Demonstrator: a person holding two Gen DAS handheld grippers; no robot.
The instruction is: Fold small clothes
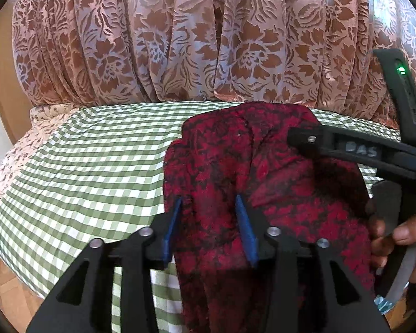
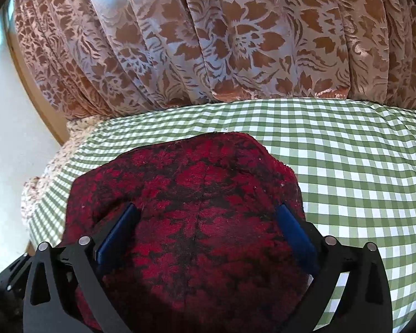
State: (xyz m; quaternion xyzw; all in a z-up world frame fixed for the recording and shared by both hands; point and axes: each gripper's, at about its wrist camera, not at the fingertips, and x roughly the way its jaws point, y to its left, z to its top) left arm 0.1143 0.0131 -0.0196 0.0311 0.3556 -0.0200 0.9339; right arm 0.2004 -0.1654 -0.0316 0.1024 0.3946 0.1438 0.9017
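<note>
1. A small red cloth with a black leaf-like pattern and a plush, towel-like nap (image 1: 263,194) is seen lying rumpled on a green-and-white checked bedcover (image 1: 83,172); in the right wrist view the same cloth (image 2: 194,208) fills the near middle of the picture.
2. The left gripper (image 1: 210,202), black with blue pads (image 1: 172,222), is placed over the near part of the cloth. Its jaws are spread, and a raised fold of the cloth lies between them without being pinched.
3. The right gripper (image 2: 208,211) is set over the cloth from the other side, its blue pads (image 2: 116,233) wide apart and resting against the fabric, nothing squeezed between them. In the left wrist view its black body (image 1: 374,152) reaches in above the cloth's right part, held by a hand (image 1: 396,236).
4. Beyond the cloth, the checked bedcover is met by a pleated pink-brown curtain with a floral pattern (image 1: 180,41).
5. Left of the cloth, a pale flowered sheet (image 1: 11,166) shows at the bedcover's edge.
</note>
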